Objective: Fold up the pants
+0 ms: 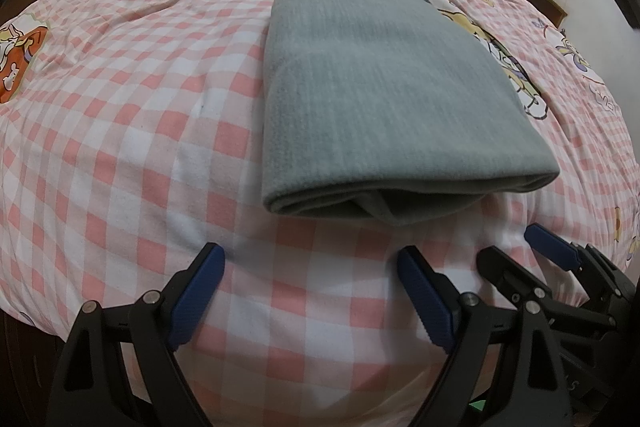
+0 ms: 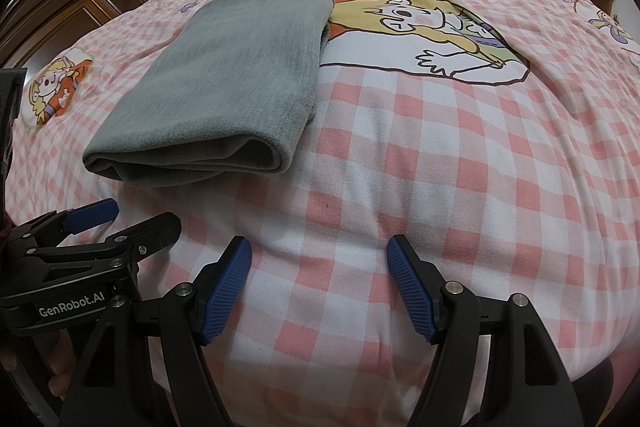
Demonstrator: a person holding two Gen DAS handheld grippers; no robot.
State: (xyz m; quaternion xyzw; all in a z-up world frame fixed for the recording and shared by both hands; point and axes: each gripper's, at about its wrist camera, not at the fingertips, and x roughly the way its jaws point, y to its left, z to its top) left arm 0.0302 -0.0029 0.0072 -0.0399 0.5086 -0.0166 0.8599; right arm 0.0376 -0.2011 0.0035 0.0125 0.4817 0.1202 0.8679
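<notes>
The gray pants (image 1: 384, 107) lie folded in a neat stack on the bed (image 1: 120, 147). Both grippers are off them — the left hand-held gripper (image 1: 310, 291) and right hand-held gripper (image 2: 318, 283) sit wide apart, holding nothing, likely because the folding looks done.

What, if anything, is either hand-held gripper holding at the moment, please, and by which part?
Nothing is held. The left hand-held gripper and right hand-held gripper are both open over the bedsheet, short of the folded grey pants.
</notes>
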